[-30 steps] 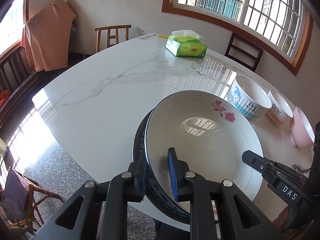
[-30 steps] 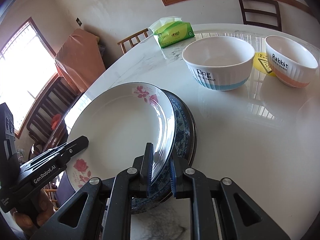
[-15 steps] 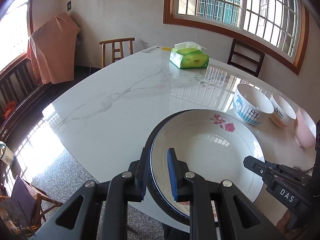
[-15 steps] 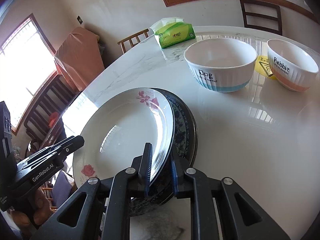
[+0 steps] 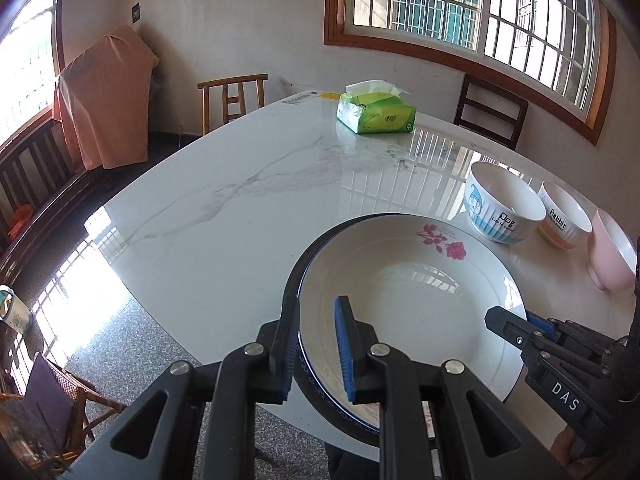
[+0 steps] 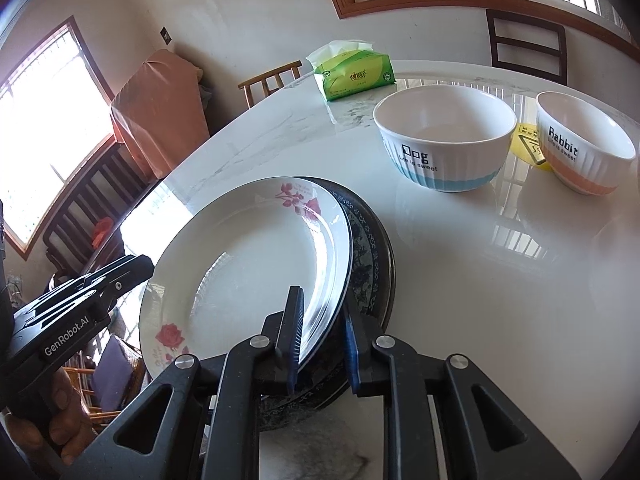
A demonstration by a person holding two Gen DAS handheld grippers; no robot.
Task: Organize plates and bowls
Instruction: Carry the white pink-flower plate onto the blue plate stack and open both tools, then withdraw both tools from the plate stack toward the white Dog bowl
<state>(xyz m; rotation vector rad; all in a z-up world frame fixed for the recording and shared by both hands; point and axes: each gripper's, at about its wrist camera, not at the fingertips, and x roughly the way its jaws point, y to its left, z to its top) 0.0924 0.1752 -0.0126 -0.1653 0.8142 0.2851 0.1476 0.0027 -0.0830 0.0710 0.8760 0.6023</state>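
Observation:
A white plate with red roses lies on a dark blue patterned plate at the near edge of the marble table. My left gripper straddles the left rim of the stack, jaws a little apart around the rim. My right gripper straddles the right rim of the white plate, one finger above it and one below. The right gripper also shows in the left wrist view. A "Dog" bowl, a "Rabbit" bowl and a pink bowl stand to the right.
A green tissue pack lies at the far side of the table. Wooden chairs stand around it. A bench with an orange cloth is at the left wall. The floor drops off at the table's near-left edge.
The white plate has tipped down from a raised tilt to lie nearly flat on the blue plate. Both grippers stayed on its rims, and their jaws now look slightly wider.

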